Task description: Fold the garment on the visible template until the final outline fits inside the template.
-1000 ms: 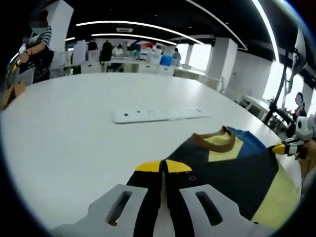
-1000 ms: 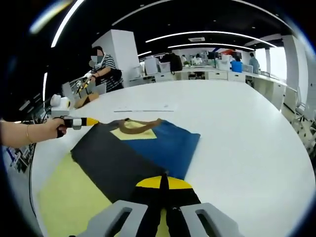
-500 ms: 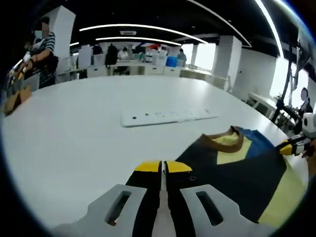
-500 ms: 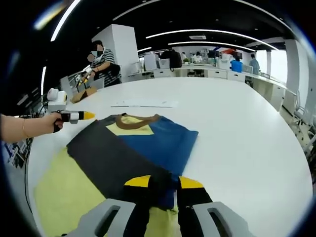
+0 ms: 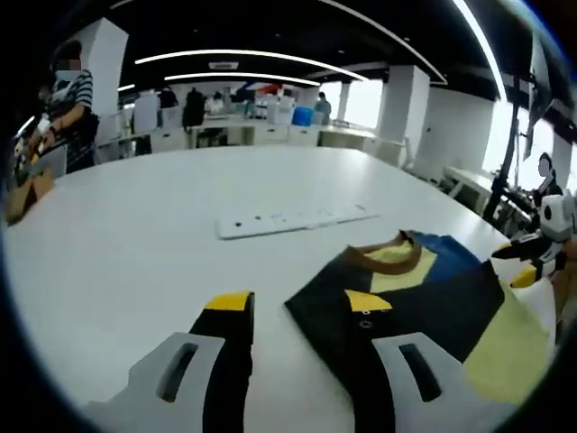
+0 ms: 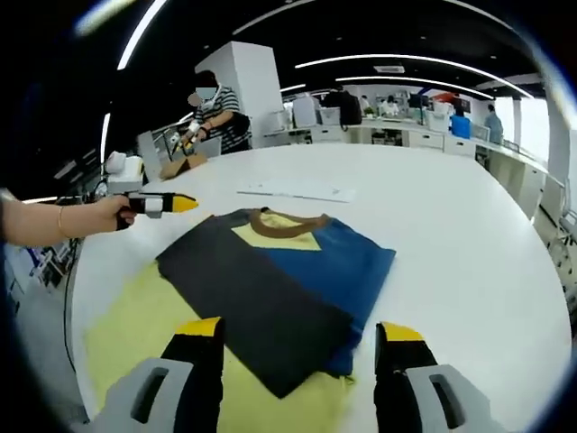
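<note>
The folded garment, dark with a blue panel, a yellow V and a brown collar, lies flat on the pale yellow template. Its right edge and near corner lie past the yellow. My right gripper stands open just in front of the garment's near corner, holding nothing. In the left gripper view the garment lies to the right on the template. My left gripper is open, its right jaw at the garment's corner. A hand holds the left gripper at the garment's far left.
A long white strip lies on the white round table beyond the collar; the strip also shows in the right gripper view. A person in a striped shirt stands at the table's far side. Desks and people fill the background.
Both grippers have opened and let go of the garment, which now lies flat. The right gripper has drawn back a little from its corner.
</note>
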